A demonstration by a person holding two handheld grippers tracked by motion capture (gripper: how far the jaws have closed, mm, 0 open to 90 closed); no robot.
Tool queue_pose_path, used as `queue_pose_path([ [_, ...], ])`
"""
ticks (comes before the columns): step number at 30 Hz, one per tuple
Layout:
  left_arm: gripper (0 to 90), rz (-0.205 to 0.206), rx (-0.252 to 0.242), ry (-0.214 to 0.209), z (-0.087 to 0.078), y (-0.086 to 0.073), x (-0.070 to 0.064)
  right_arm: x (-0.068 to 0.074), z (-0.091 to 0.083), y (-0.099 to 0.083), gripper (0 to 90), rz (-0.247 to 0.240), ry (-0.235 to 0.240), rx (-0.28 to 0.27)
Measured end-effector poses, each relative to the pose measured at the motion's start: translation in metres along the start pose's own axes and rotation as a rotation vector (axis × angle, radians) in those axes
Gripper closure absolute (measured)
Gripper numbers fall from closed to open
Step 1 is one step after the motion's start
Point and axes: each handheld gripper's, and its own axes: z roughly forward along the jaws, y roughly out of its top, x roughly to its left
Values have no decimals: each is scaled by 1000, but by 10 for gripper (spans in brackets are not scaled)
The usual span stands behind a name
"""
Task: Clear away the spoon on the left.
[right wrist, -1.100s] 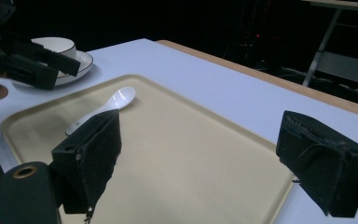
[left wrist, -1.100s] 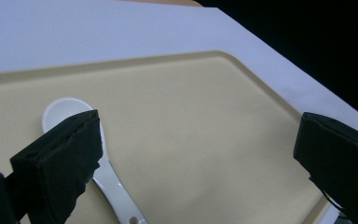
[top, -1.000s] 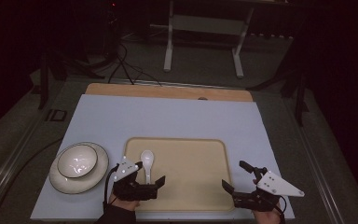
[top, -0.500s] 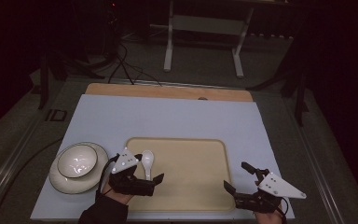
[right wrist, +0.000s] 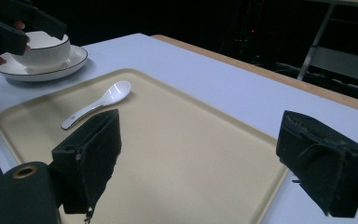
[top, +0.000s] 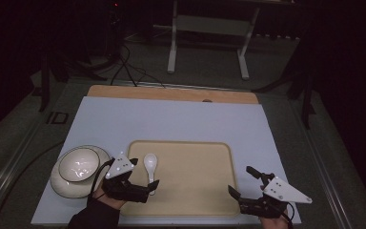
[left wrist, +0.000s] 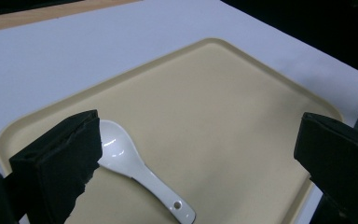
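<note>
Fingers (left wrist: 56, 168) spread wide on the left gripper (top: 140, 188), nothing between them — and that is the gripper sitting right at the near left edge of the tray (top: 219, 148), practically on top of the work. Start big: a pale sheet covers the table (top: 171, 119), the beige tray lies in the middle of its near half, and off the tray's left side a white bowl (top: 78, 163) sits in its plate (top: 59, 183), a little apart from the tray rim.

Now the small thing that matters — the white spoon (top: 150, 167) lies flat inside the tray, close to its left wall. Its long axis runs roughly away from the person, scoop at the far end, handle tip pointing back toward the left gripper. From the left gripper view the spoon (left wrist: 135, 170) lies low and to the left between the jaws, the scoop partly behind the left jaw, the handle slanting toward the middle of the gap.

Over on the other side, the right gripper (top: 250, 186) hovers at the tray's near right corner, jaws equally wide apart and empty, with the spoon (right wrist: 98, 105) well away across the bare tray. So the left hand looks the nearer by far — a short reach forward along the handle should do it.
</note>
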Motion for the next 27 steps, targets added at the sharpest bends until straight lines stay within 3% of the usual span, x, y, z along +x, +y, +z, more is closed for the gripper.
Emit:
queue_pose_path([
  [11,14,-5,18,44,-14,-14,15,0,0,0,140,-1,-1,3],
  [27,14,6,21,73,-15,-35,25,-1,0,-2,140,-2,6,18],
])
